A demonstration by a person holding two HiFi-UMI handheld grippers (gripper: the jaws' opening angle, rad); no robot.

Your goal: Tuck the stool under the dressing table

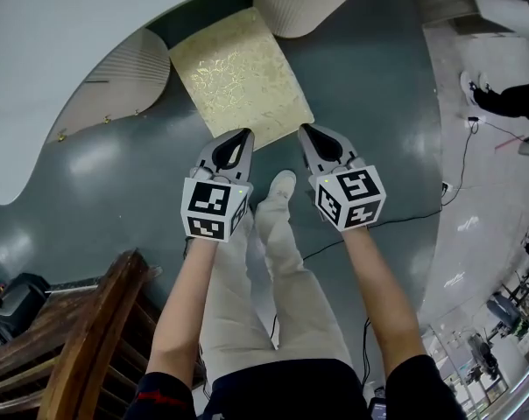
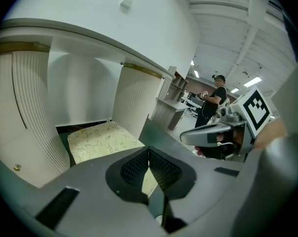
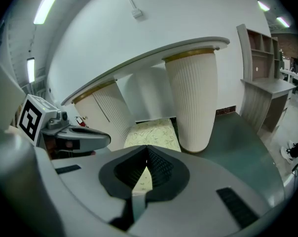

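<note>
**Both fingers shut and empty, just short of the stool's near edge**

My left fingers (image 1: pixel 244 134) are pressed fully together with nothing between them, and so are my right fingers (image 1: pixel 305 129). They sit side by side, pointing forward and down. The stool (image 1: pixel 241 68), with its cream patterned seat, lies straight ahead of both. In the head view my left tips sit at its near edge and my right tips at its near right corner. I cannot tell whether either touches it. Through each closed pair I see the seat beyond the tips.

The stool stands on the grey-green floor (image 1: pixel 370 86), between the left ribbed pedestal (image 1: pixel 116 86) and the right ribbed pedestal (image 1: pixel 313 3) of the desk (image 1: pixel 63 24). Its far end is at the mouth of the recess and most of the seat is out in front of the white curved top. The gap to each pedestal is narrow. Behind the seat the recess is dark and open.

My shoe (image 1: pixel 282 185) is between my two hands. To my right the floor is open, crossed by a black cable (image 1: pixel 405 217). Brown wooden furniture (image 1: pixel 81 339) stands at my left.
</note>
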